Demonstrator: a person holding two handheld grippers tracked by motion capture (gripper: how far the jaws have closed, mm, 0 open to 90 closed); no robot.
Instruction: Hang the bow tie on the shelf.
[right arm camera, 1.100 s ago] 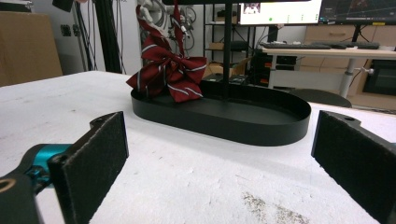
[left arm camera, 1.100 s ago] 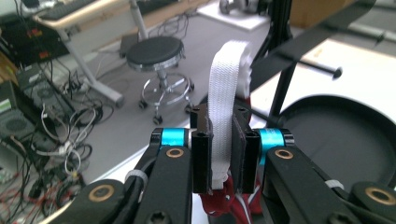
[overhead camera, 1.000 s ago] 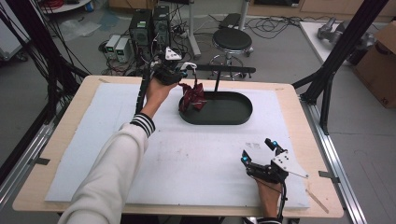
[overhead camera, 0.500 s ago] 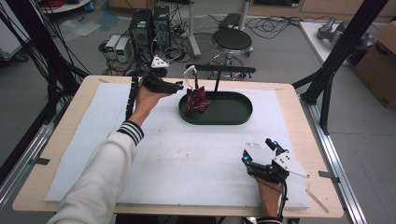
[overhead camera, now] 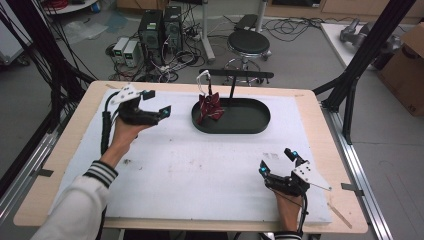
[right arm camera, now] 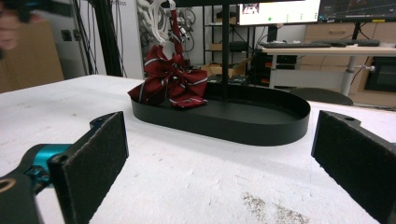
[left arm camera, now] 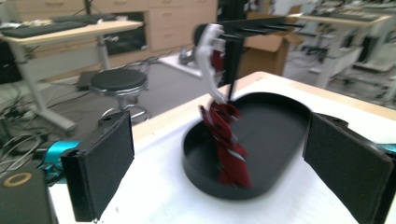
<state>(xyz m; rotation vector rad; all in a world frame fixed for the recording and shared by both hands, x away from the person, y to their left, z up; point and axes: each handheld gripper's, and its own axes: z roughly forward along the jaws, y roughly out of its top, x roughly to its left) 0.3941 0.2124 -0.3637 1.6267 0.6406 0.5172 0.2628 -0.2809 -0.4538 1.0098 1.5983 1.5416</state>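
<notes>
Centrally, one black oval tray [overhead camera: 235,122] holds one red striped tie [overhead camera: 209,106] hung from one white hanger [overhead camera: 202,81]; two tools, left tool [overhead camera: 155,104] and right tool [overhead camera: 278,162], both released, on one bench [overhead camera: 200,165].

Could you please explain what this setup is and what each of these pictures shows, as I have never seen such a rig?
A person sits at a table and holds a two-jaw gripper in each hand. The high view looks down from above: the left gripper is raised at the left, the right gripper rests near the front edge. The other two pictures come from cameras riding on each gripper, with its black jaws at the bottom. Both grippers are open and hold nothing. On the table stands a black oval tray with a post and crossbar. A white hanger hangs there with a red striped bow tie, whose lower end reaches the tray.
</notes>
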